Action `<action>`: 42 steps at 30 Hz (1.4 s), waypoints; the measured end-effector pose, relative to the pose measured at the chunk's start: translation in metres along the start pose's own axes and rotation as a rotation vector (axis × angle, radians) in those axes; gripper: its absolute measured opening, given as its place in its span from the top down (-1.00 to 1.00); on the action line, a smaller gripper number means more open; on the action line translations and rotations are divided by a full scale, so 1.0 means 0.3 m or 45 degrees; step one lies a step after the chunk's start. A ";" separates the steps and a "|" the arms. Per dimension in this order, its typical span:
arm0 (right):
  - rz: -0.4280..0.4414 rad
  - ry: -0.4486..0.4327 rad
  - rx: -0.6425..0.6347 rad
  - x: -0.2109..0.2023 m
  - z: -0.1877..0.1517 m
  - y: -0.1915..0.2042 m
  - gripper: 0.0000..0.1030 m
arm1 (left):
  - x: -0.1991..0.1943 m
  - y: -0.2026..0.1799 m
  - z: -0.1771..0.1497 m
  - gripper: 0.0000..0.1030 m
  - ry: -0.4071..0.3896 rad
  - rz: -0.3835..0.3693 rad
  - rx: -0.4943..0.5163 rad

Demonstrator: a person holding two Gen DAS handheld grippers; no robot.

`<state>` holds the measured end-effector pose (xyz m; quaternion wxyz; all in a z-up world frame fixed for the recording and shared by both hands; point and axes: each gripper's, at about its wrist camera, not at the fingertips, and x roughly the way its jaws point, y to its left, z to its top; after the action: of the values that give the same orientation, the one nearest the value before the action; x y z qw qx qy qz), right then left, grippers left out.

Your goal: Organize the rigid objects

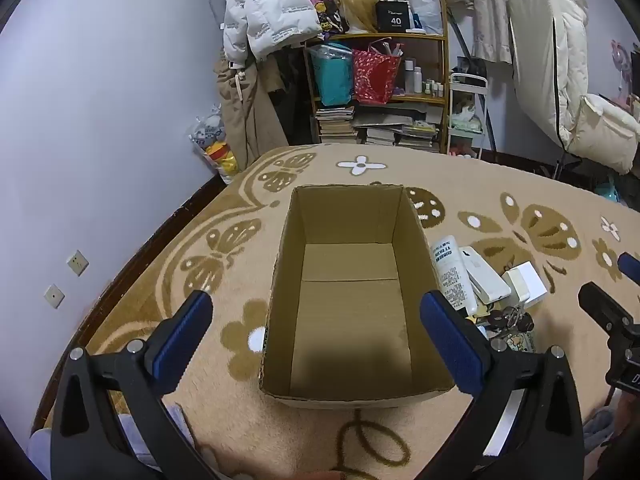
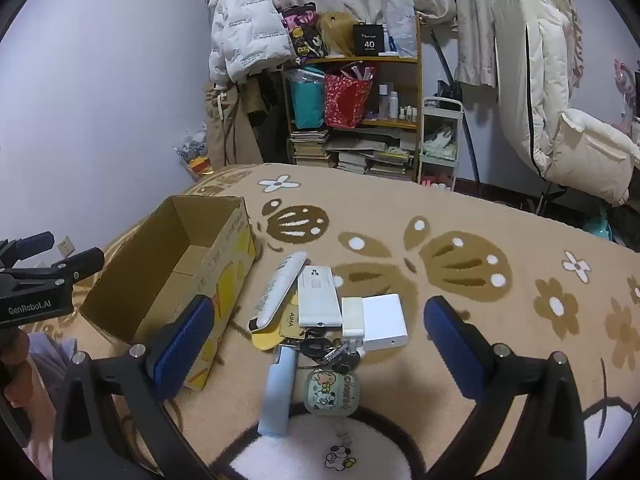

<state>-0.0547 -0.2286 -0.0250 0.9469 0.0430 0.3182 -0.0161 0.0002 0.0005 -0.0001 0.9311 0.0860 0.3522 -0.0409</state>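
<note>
Grippers left point(image 1: 316, 320) and right point(image 2: 320, 324) gape empty beside one cardboard box point(image 1: 348, 264) and one white tube point(image 2: 278, 292).

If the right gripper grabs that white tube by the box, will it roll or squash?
The white tube looks rounded, so a push could roll it. It tapers flat toward one end, suggesting soft walls that may dent under the jaws. It leans on the white phone, which might shift.

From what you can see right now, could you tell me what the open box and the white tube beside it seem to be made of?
Box: brown corrugated cardboard, matte; the fluted edge shows along its rim, and the outside carries yellow print.
White tube: likely soft plastic with a slight sheen, printed text and a dark cap; the plastic is a guess from its look.
</note>
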 end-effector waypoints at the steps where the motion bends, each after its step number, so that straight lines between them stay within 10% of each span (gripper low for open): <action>1: 0.001 0.001 -0.001 0.000 0.000 0.000 -1.00 | 0.001 0.001 0.000 -0.99 0.007 -0.012 -0.011; 42: 0.010 -0.001 -0.031 0.003 -0.011 0.019 -1.00 | -0.024 -0.019 -0.003 -0.99 -0.035 0.004 0.031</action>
<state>-0.0556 -0.2226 -0.0277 0.9475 0.0326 0.3179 -0.0083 -0.0067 -0.0050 0.0033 0.9347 0.0974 0.3389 -0.0449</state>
